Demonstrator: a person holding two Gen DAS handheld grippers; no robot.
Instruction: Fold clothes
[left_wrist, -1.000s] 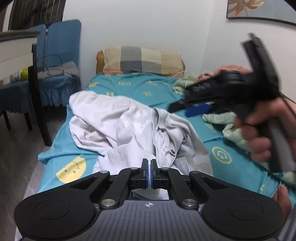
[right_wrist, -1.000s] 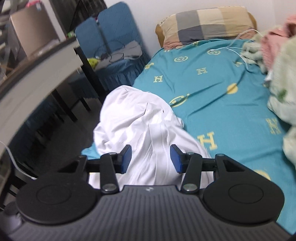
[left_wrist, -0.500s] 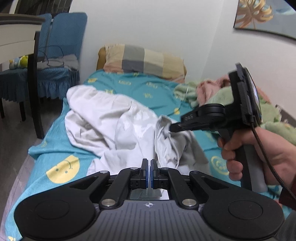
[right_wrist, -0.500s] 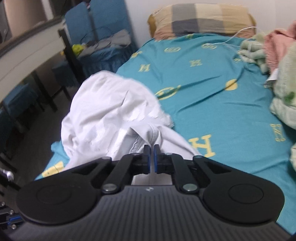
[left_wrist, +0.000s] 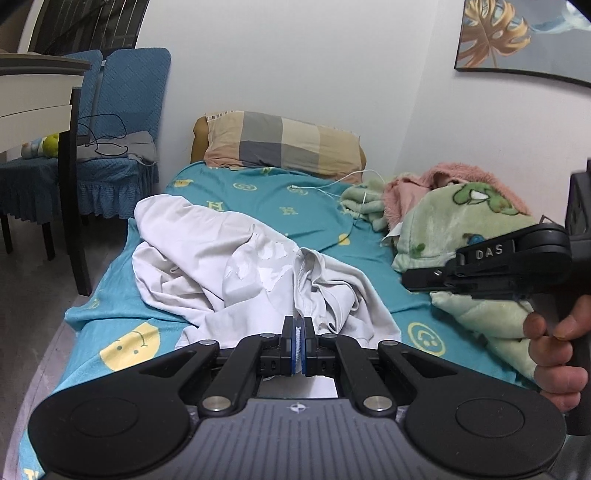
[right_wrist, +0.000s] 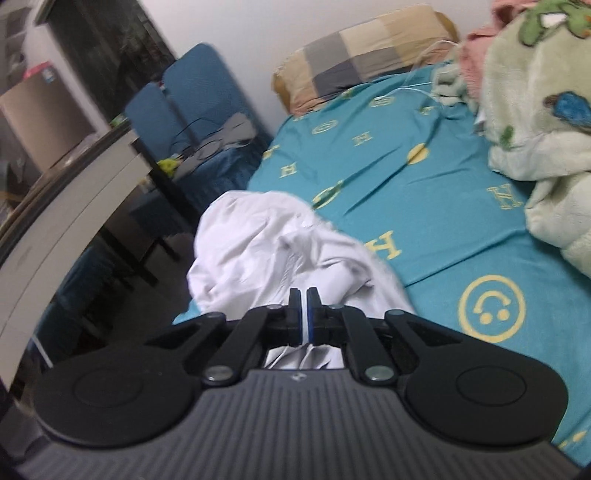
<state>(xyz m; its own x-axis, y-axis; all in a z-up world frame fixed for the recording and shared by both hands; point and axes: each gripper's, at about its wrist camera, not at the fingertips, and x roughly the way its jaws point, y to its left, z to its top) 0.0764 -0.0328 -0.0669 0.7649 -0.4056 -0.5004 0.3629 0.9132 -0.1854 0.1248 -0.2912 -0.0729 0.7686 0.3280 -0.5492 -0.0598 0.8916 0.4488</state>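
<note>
A crumpled white garment (left_wrist: 207, 251) lies in a heap on the teal bed sheet (left_wrist: 258, 199), toward the bed's left edge. My left gripper (left_wrist: 298, 330) is shut on its near edge, and cloth shows under the pads. My right gripper (right_wrist: 303, 306) is shut, with a thin strip of the white garment (right_wrist: 258, 236) between its blue pads and folds rising toward them. In the left wrist view the right gripper (left_wrist: 406, 278) points left from the right of the heap, held by a hand (left_wrist: 554, 354). The pinch itself is not visible there.
A checked pillow (left_wrist: 280, 144) lies at the head of the bed. A pale green and pink blanket pile (left_wrist: 461, 221) fills the right side, with a white cable (left_wrist: 332, 184) beside it. Blue chairs (left_wrist: 122, 110) and a white table (left_wrist: 33, 92) stand left of the bed.
The right gripper's jaws went from open to shut at the garment's collar. It then swung toward the right of the heap. The left gripper stayed shut on the near edge.
</note>
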